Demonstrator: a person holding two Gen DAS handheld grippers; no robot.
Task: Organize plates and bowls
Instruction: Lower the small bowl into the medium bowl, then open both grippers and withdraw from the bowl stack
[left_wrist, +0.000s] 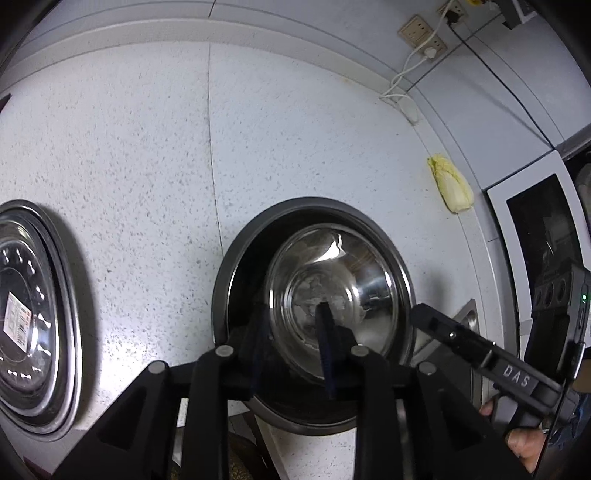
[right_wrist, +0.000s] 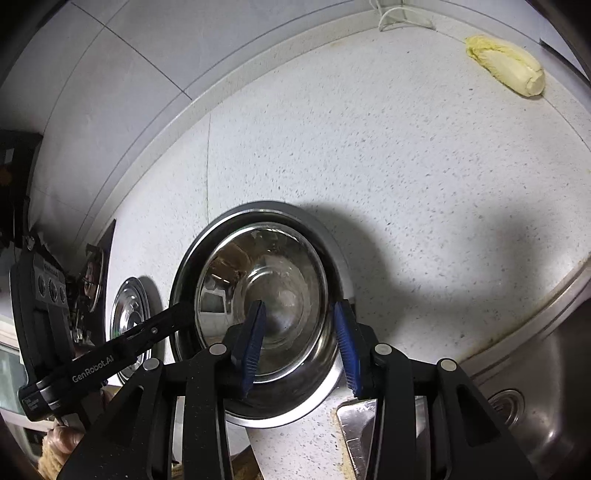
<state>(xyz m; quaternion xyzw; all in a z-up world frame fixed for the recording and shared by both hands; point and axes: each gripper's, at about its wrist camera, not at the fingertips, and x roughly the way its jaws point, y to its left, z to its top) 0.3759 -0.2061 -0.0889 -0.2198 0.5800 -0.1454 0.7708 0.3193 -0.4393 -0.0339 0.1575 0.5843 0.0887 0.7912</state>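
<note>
The counter (right_wrist: 388, 155) was a pale speckled stone, cut by a thin dark seam (left_wrist: 212, 147) running from front to back. A raised lip joined it to a wall of large grey-white tiles (right_wrist: 122, 55). Wall sockets (left_wrist: 424, 35) sat on that wall, with a white cable (left_wrist: 410, 70) trailing down to the counter. A yellowish head of cabbage (right_wrist: 506, 66) lay near the back edge. To the right a steel sink (right_wrist: 535, 387) was set into the counter, its round drain (right_wrist: 506, 400) visible. Hard light from above threw a broad dark shadow (right_wrist: 388, 258) across the stone.
</note>
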